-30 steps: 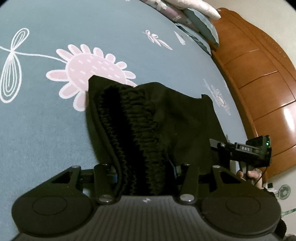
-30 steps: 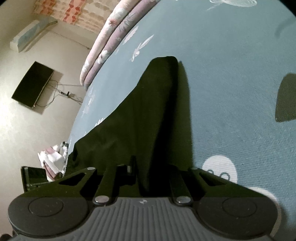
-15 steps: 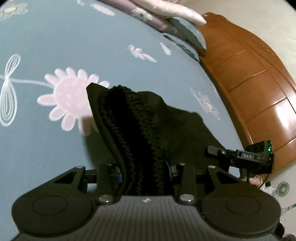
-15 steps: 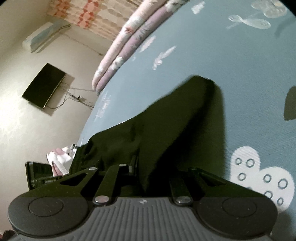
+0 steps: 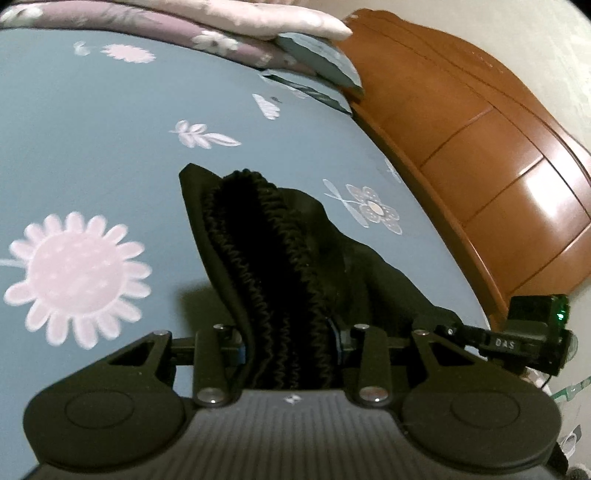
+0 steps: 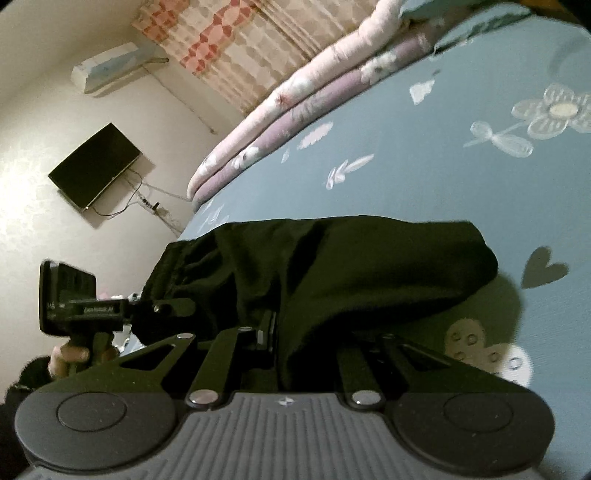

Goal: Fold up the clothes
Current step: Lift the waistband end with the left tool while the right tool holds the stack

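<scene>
A black garment with a gathered elastic waistband (image 5: 258, 240) hangs between both grippers above the blue flowered bed sheet (image 5: 92, 122). My left gripper (image 5: 291, 343) is shut on the bunched waistband, which fills the gap between its fingers. The right tool's body (image 5: 532, 332) shows at the far right of the left wrist view. In the right wrist view the same black garment (image 6: 369, 266) drapes across, lifted, with a shadow beneath it. My right gripper (image 6: 306, 332) is shut on a fold of the cloth. The left tool's body (image 6: 70, 302) and a hand (image 6: 70, 354) sit at the left.
A wooden headboard (image 5: 480, 147) runs along the right of the bed. Folded pink and purple quilts (image 5: 221, 22) lie at the far edge of the bed. In the right wrist view a wall television (image 6: 94, 164) and an air conditioner (image 6: 110, 64) hang on the wall.
Both grippers have risen with the black garment, and both views have tilted up. The cloth's far end has come off the sheet and now sags with a shadow under it.
</scene>
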